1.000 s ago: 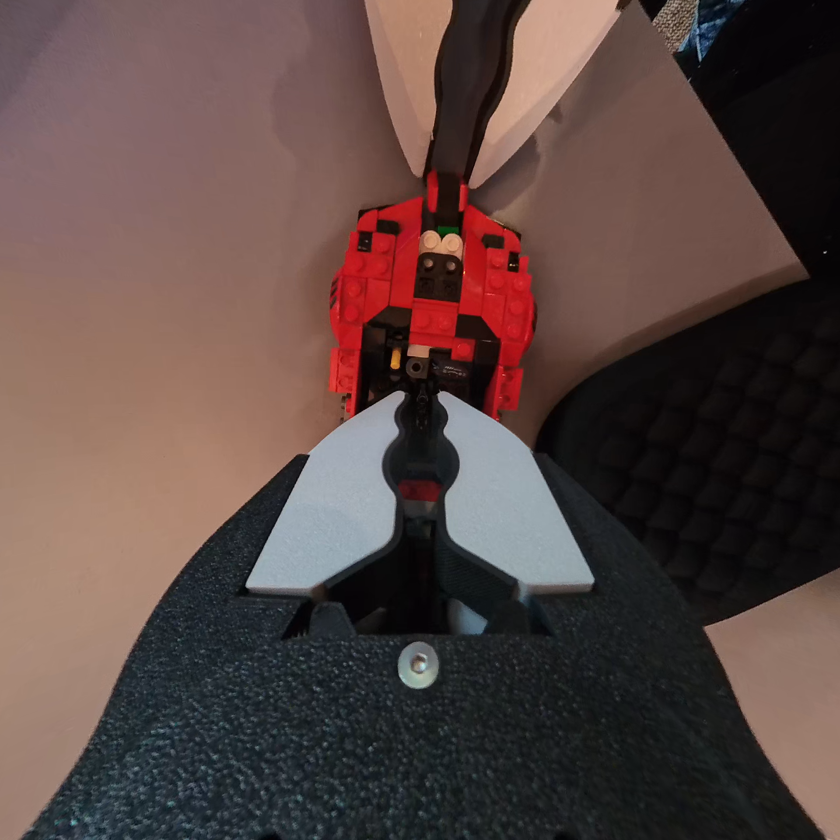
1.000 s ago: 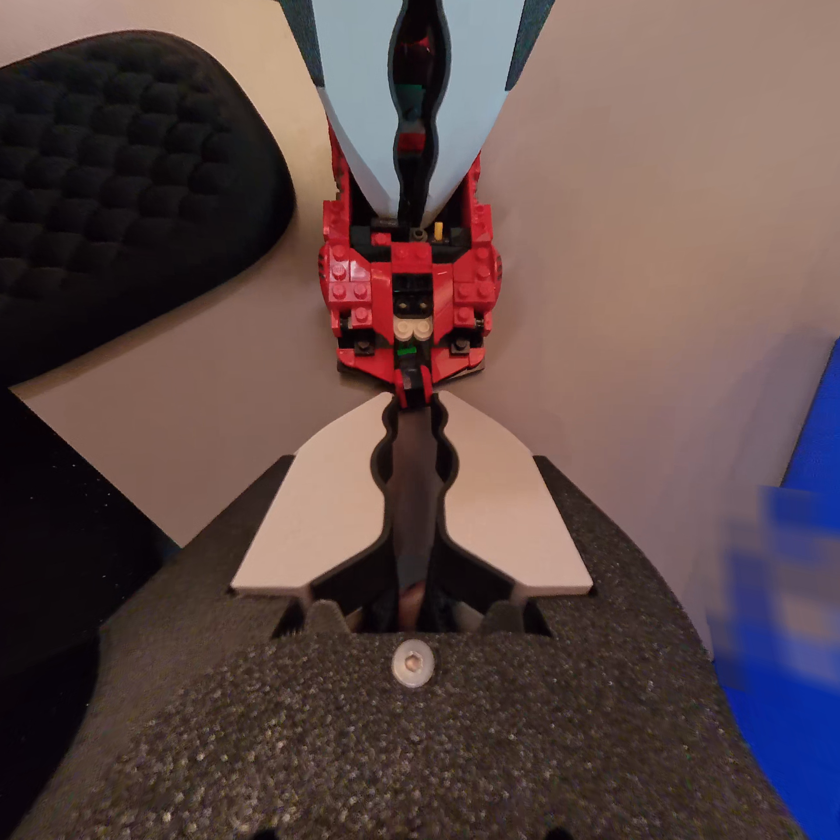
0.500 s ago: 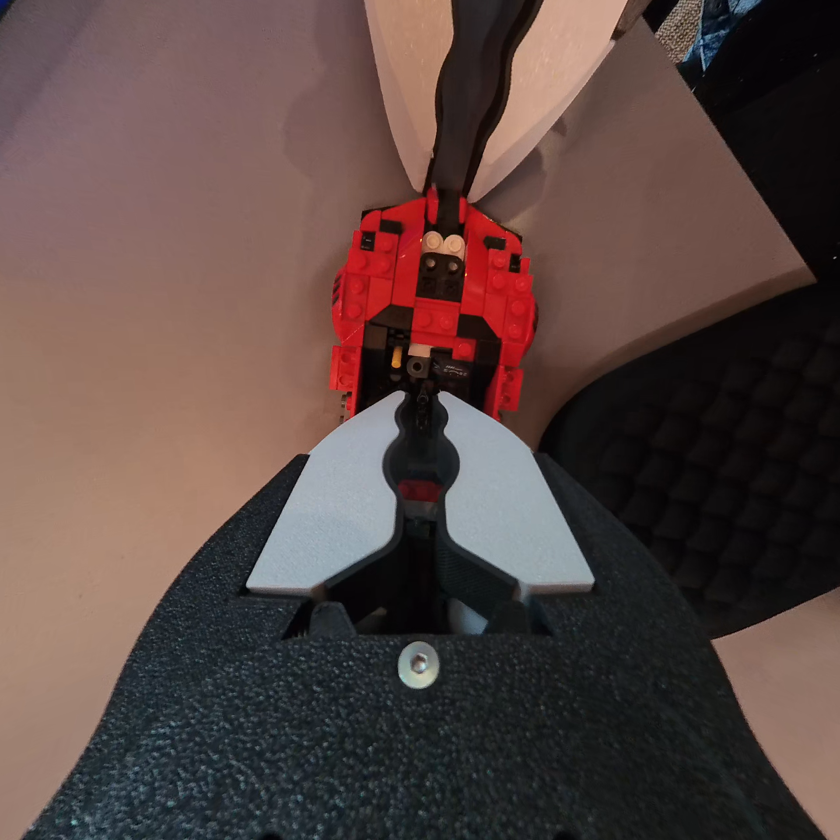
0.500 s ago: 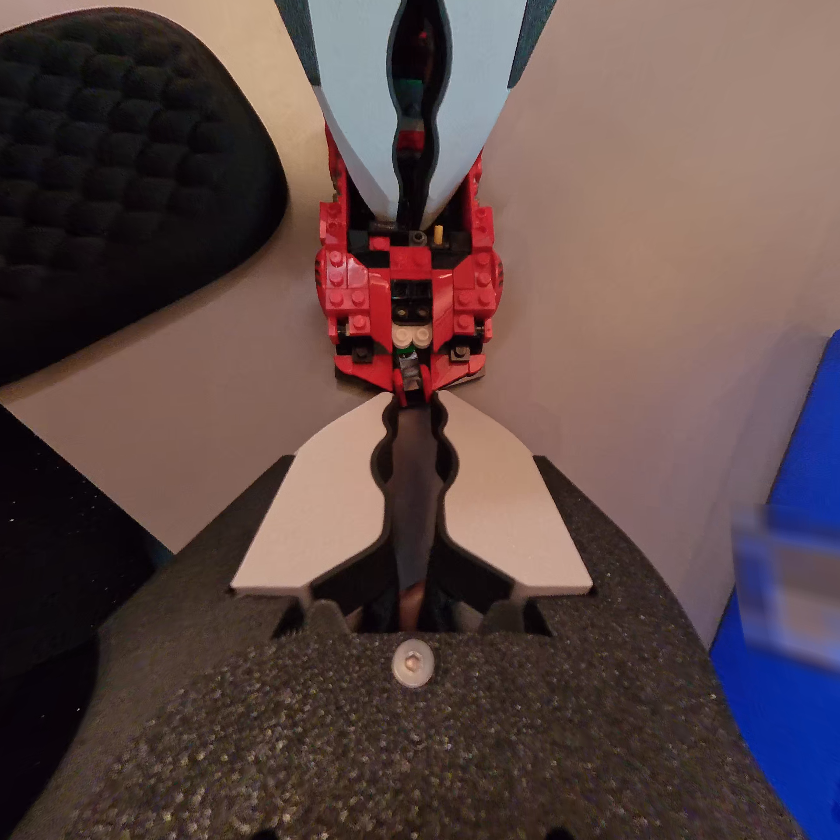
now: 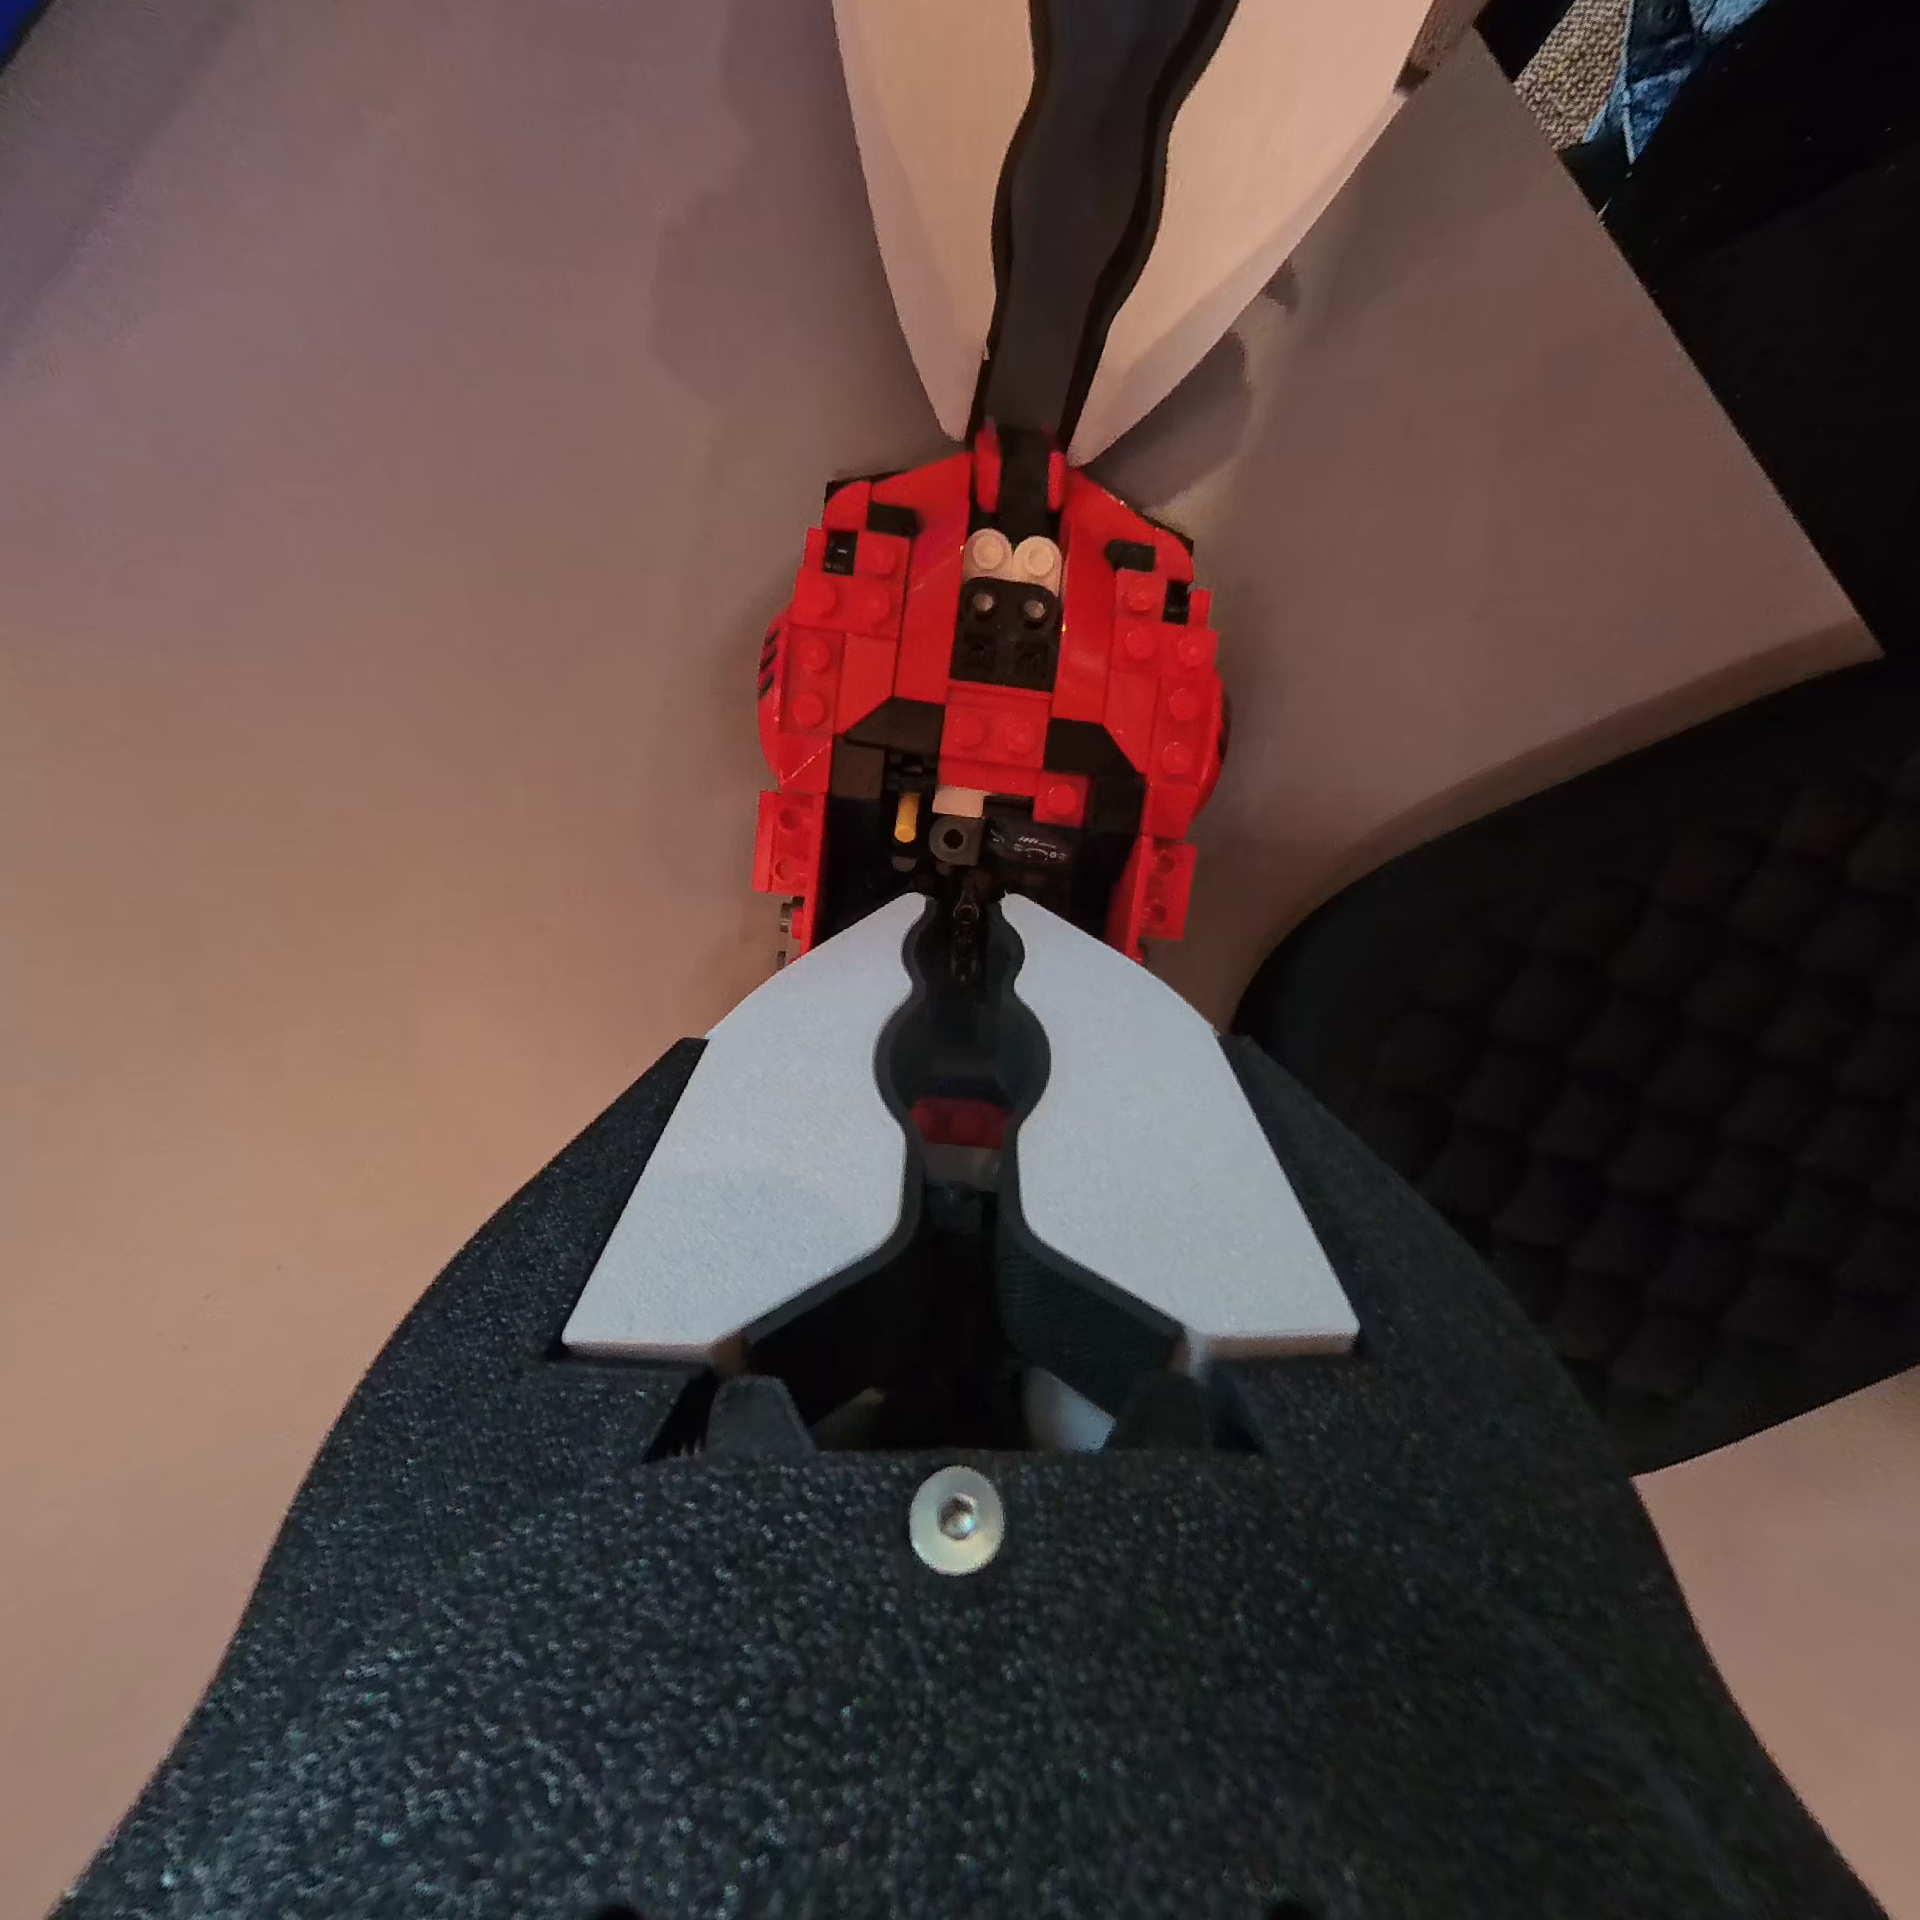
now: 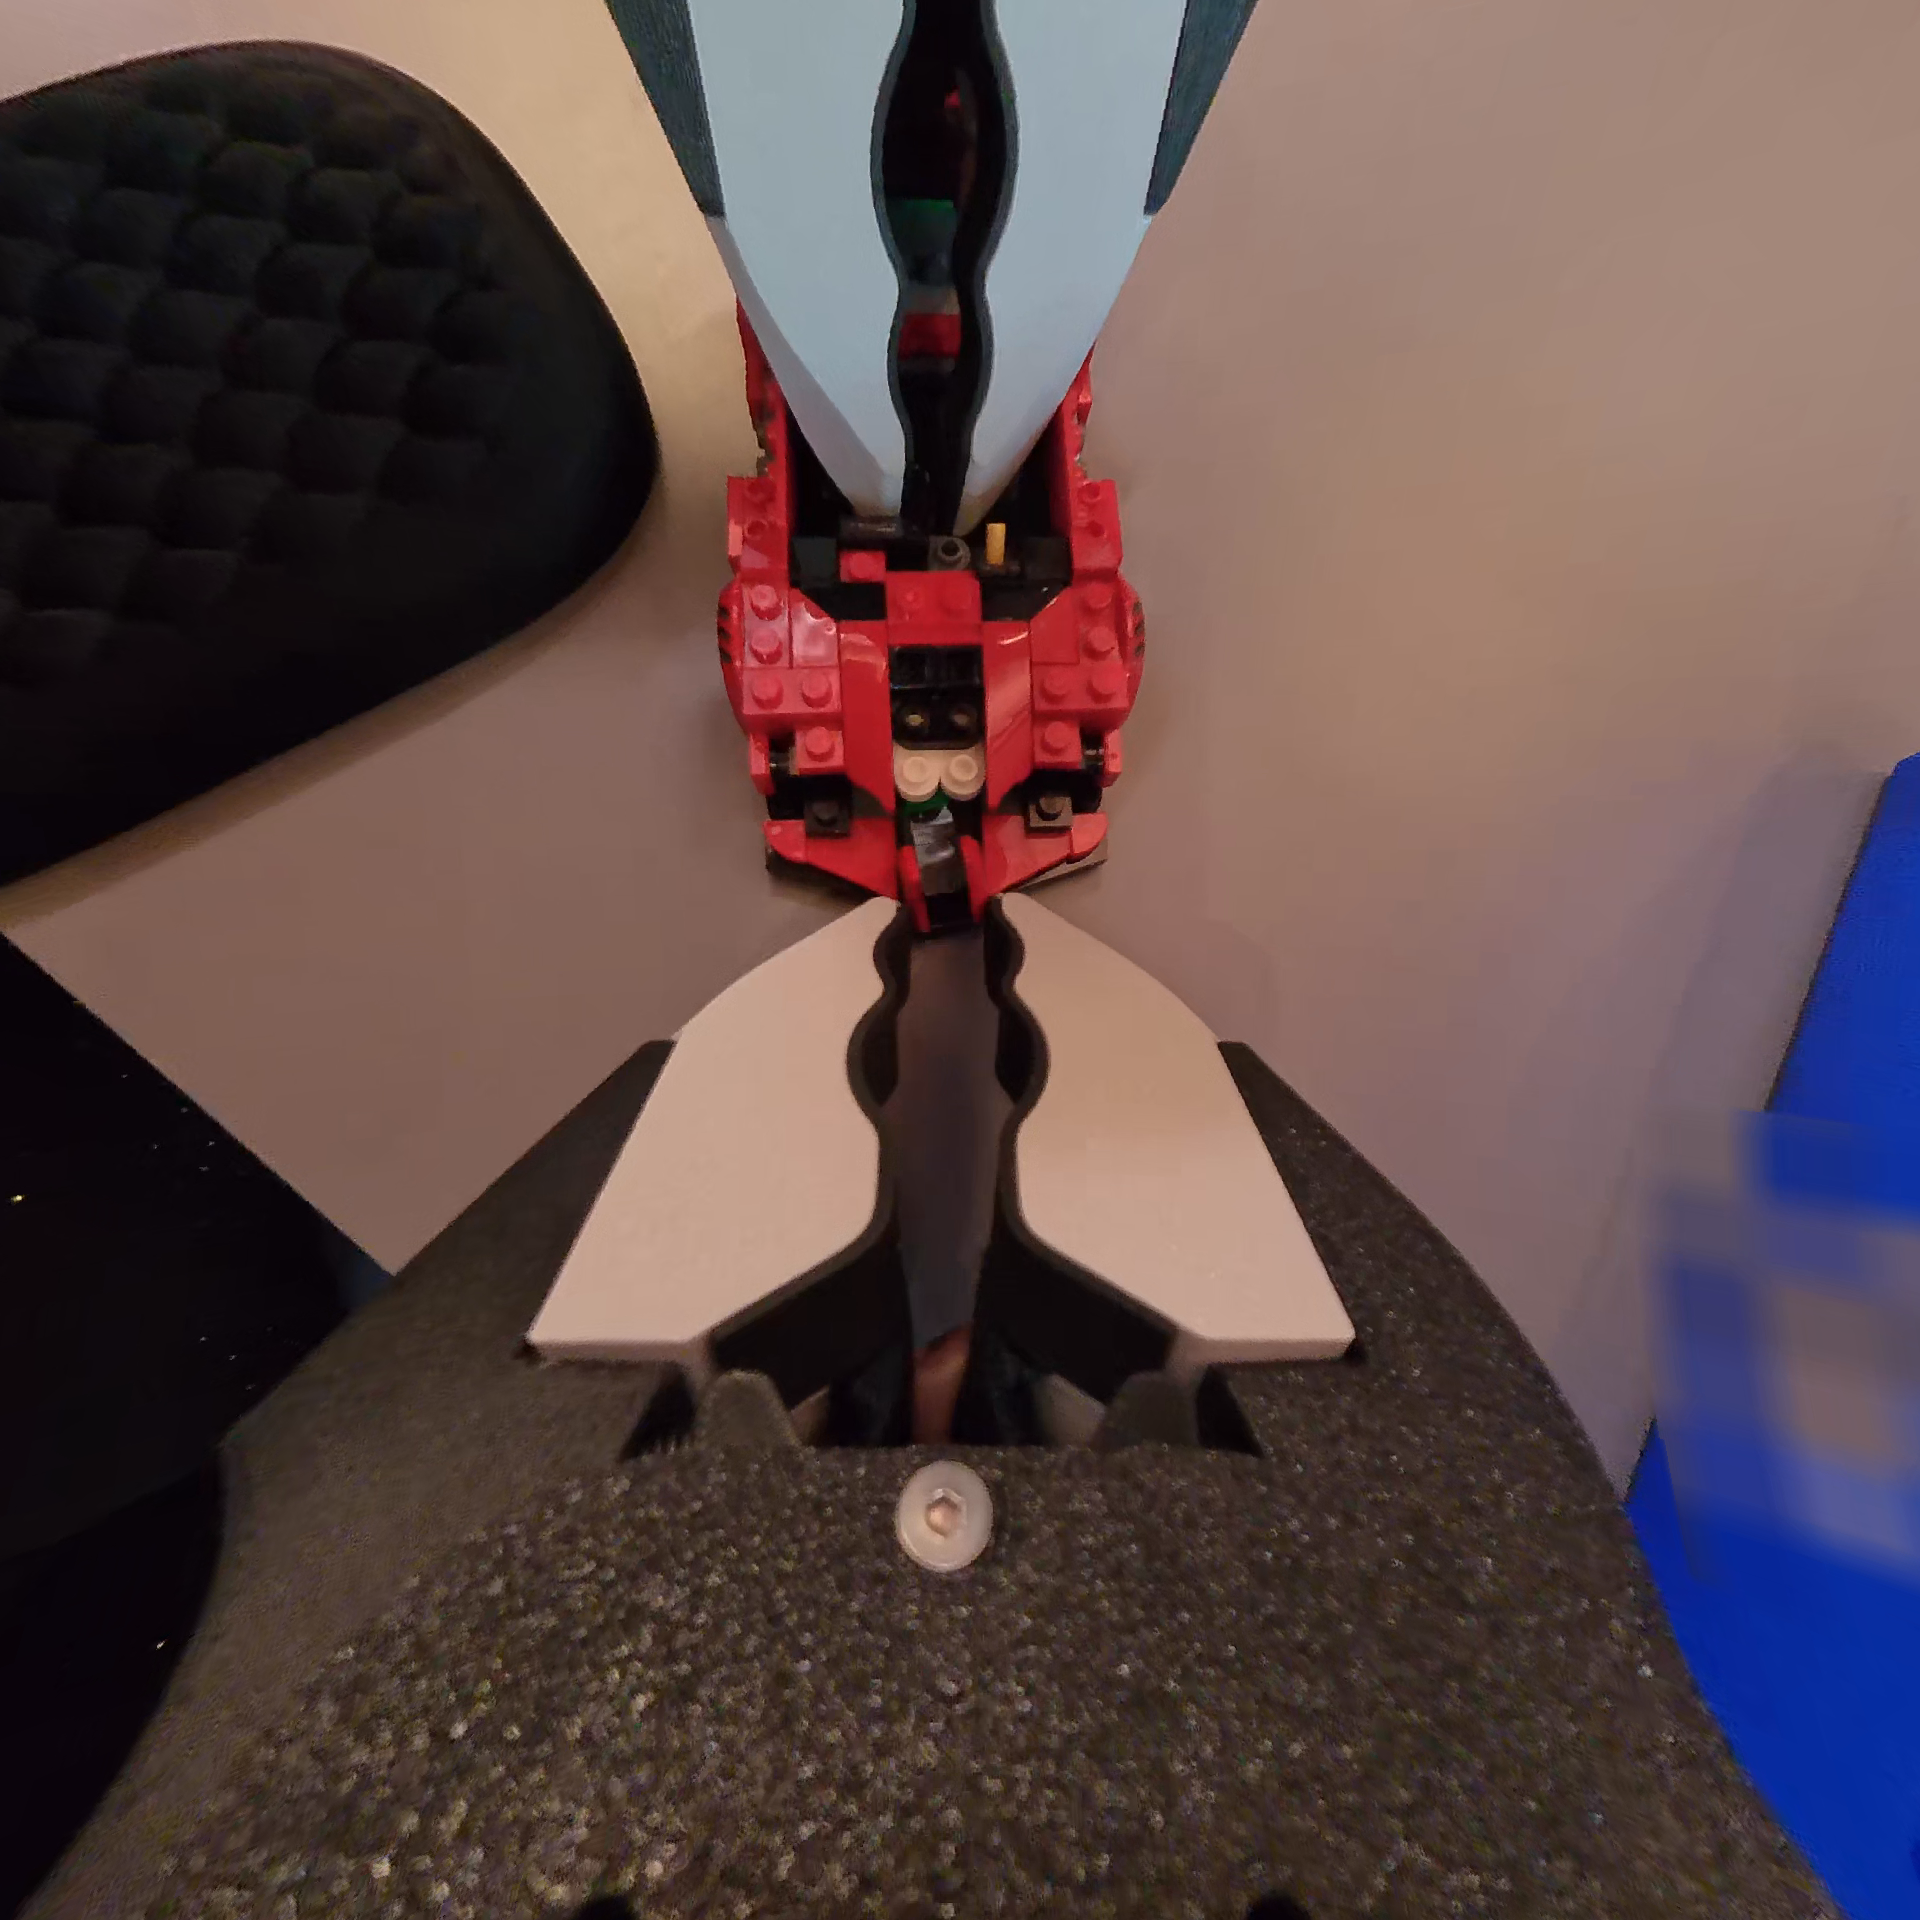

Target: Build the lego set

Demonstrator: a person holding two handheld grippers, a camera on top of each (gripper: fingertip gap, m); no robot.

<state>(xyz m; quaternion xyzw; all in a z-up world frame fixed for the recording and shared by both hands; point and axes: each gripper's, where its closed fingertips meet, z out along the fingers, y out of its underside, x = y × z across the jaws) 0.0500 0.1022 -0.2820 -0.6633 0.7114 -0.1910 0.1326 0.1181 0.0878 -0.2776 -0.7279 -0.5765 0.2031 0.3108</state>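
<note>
A red and black lego car (image 5: 987, 686) lies on the beige table (image 5: 364, 623), its nose pointing away from my left gripper. My left gripper (image 5: 961, 920) is shut on the black middle part of the car's open cockpit. My right gripper (image 6: 940, 909) is shut on a small red and black piece (image 6: 935, 873) and holds it against the tip of the car's nose (image 6: 925, 727), just in front of two white studs. Each gripper also shows in the other's view: the right one (image 5: 1023, 442) at the nose, the left one (image 6: 935, 499) over the cockpit.
A black quilted cushion (image 5: 1610, 1039) lies next to the car, at the left in the right wrist view (image 6: 260, 416). A blue object (image 6: 1849, 1039) stands at the table's right side. The table edge and dark cloth (image 5: 1766, 260) are beyond the nose.
My right gripper has brought the small red and black piece down onto the car's nose, so the green stud there is nearly covered. The left gripper keeps its hold on the car.
</note>
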